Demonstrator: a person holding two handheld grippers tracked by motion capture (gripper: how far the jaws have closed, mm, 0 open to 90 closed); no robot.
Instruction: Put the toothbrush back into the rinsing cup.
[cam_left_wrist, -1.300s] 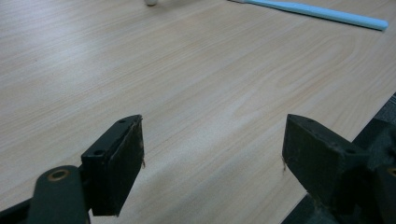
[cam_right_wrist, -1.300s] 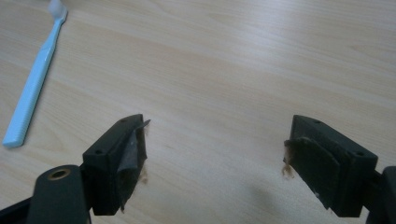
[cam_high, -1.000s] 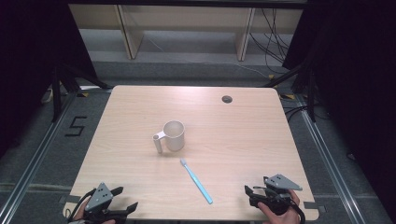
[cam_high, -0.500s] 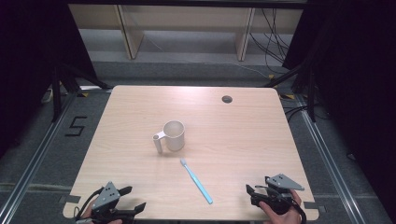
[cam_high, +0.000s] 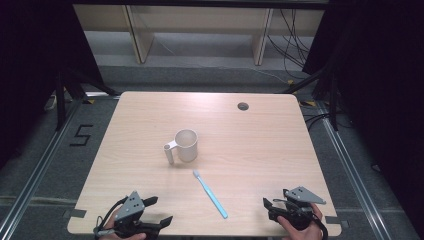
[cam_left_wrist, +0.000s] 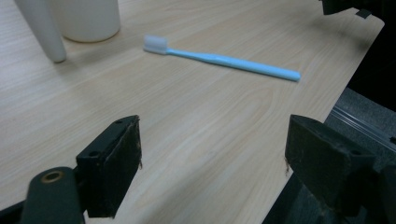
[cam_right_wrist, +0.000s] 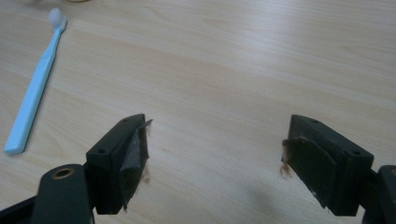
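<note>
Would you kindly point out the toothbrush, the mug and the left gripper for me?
toothbrush (cam_high: 210, 194), high view, middle of the blue handle.
mug (cam_high: 187, 145), high view, outer side wall of the cup.
left gripper (cam_high: 158, 210), high view, midway between its open jaw tips.

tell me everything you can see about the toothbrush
The toothbrush is slim, of light blue plastic by its look, with a white bristle head at one end and a squared-off handle tip at the other. It lies flat on the wooden table, slanted, head toward the white mug and handle toward the person's edge. It lies apart from the mug, with only the table touching it. It lies between the two grippers, both open and clear of it.
</note>
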